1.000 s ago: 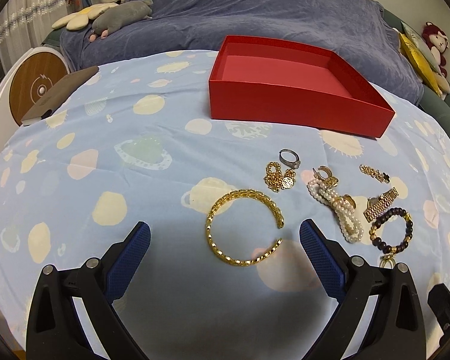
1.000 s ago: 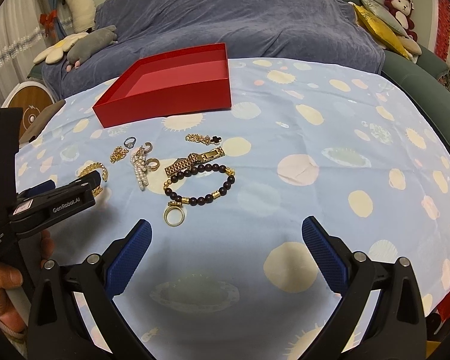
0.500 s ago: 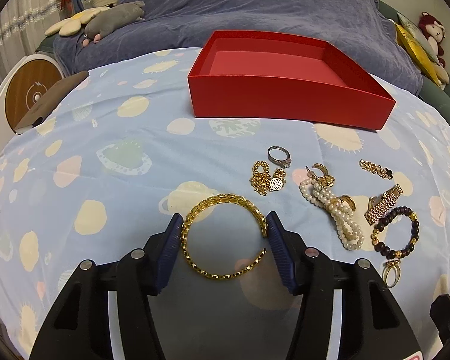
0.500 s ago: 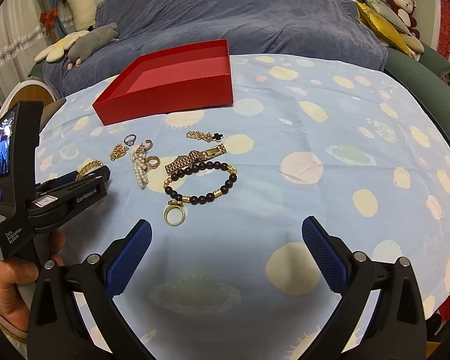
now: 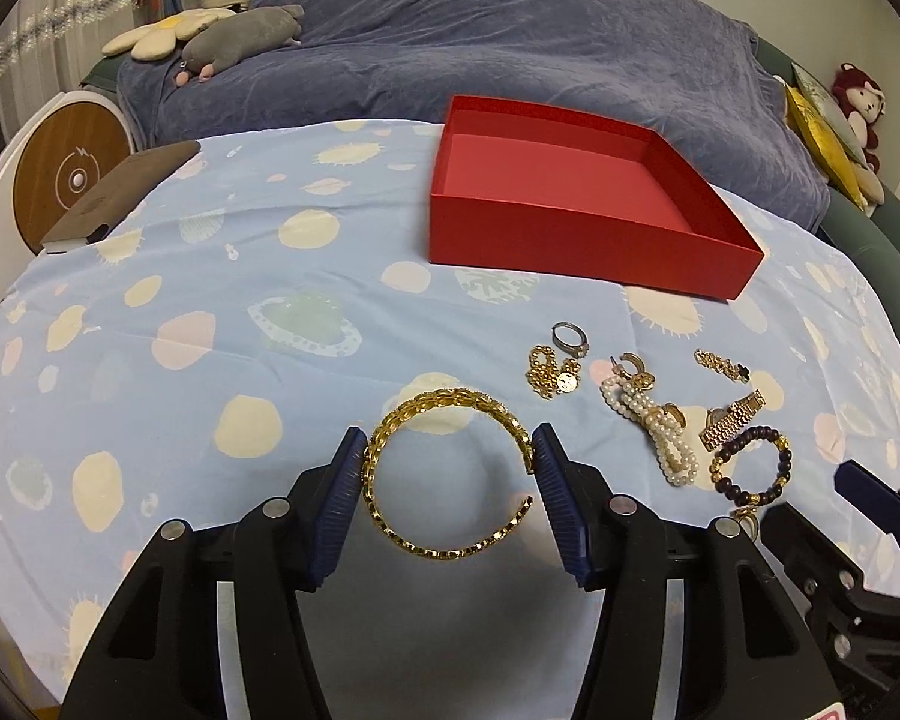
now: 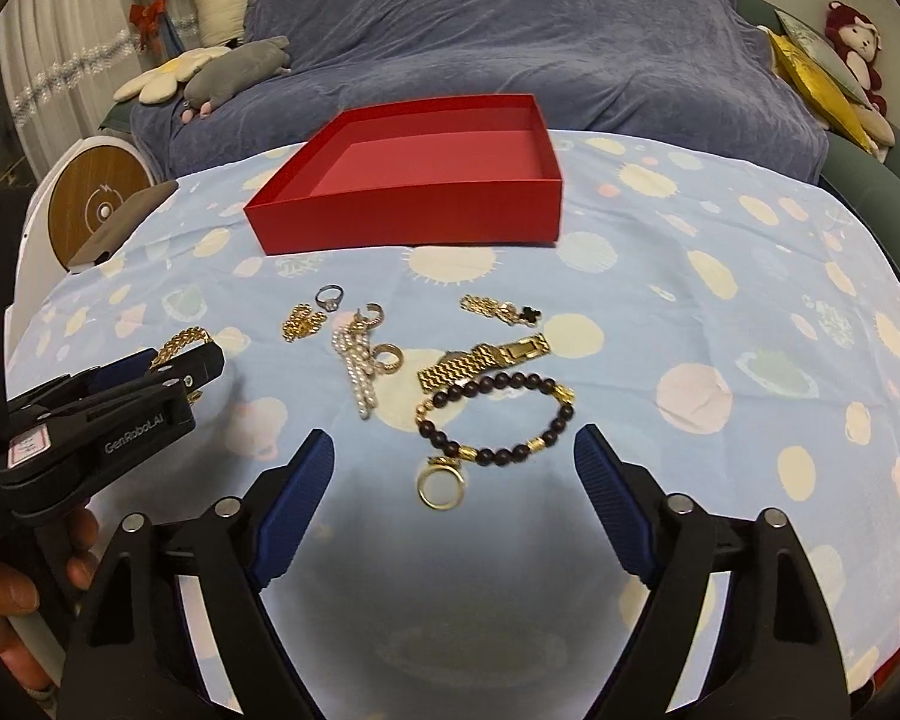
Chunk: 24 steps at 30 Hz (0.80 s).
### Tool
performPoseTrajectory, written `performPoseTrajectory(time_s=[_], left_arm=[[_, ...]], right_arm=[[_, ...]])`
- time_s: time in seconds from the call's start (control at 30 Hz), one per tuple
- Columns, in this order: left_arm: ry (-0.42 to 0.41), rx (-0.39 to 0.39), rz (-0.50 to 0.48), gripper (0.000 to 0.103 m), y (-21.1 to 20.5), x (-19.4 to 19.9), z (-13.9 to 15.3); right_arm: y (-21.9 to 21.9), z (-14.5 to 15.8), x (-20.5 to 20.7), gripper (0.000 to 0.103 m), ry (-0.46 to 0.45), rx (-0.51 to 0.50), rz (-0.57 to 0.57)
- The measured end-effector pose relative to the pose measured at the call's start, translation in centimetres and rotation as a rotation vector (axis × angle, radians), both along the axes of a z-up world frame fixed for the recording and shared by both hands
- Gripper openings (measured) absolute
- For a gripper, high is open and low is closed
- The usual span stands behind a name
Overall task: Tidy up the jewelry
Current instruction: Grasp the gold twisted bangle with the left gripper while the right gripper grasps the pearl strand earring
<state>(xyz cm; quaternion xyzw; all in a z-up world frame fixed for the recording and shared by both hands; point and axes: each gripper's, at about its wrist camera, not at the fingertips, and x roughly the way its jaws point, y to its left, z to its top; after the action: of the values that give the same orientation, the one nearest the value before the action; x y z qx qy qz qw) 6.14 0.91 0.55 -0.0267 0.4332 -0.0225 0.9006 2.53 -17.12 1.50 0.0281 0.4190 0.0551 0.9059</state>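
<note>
Gold open bangle (image 5: 450,474) sits clamped between the left gripper's (image 5: 447,468) pads, in front of the red box (image 5: 576,222), ready to lift and carry in. Right gripper (image 6: 453,468) is closing around the dark bead bracket (image 6: 498,414), nearer than the box, pads not yet touching. "GenRobot.AI" reads on the left gripper.

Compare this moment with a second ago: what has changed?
The left gripper closed from wide open onto the gold bangle, pads now against its sides. The right gripper moved over the beaded bracelet; its jaws are closing, touching nothing. The red box and remaining jewelry stayed put.
</note>
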Motion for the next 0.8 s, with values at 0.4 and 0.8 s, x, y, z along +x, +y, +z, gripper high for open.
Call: performPoseTrajectory(time_s=[0.4,0.8], left_arm=[[0.010,-0.038,0.019,0.054,3.3,-1.0,0.0],[0.006,-0.053,0.016,0.054,3.8,-1.7,0.3]], right_arm=[[2.5,-2.0,3.6,0.049,0.069,0.046,0.051],[3.1,-3.0,4.1,0.007,0.088,0.078,0.088]])
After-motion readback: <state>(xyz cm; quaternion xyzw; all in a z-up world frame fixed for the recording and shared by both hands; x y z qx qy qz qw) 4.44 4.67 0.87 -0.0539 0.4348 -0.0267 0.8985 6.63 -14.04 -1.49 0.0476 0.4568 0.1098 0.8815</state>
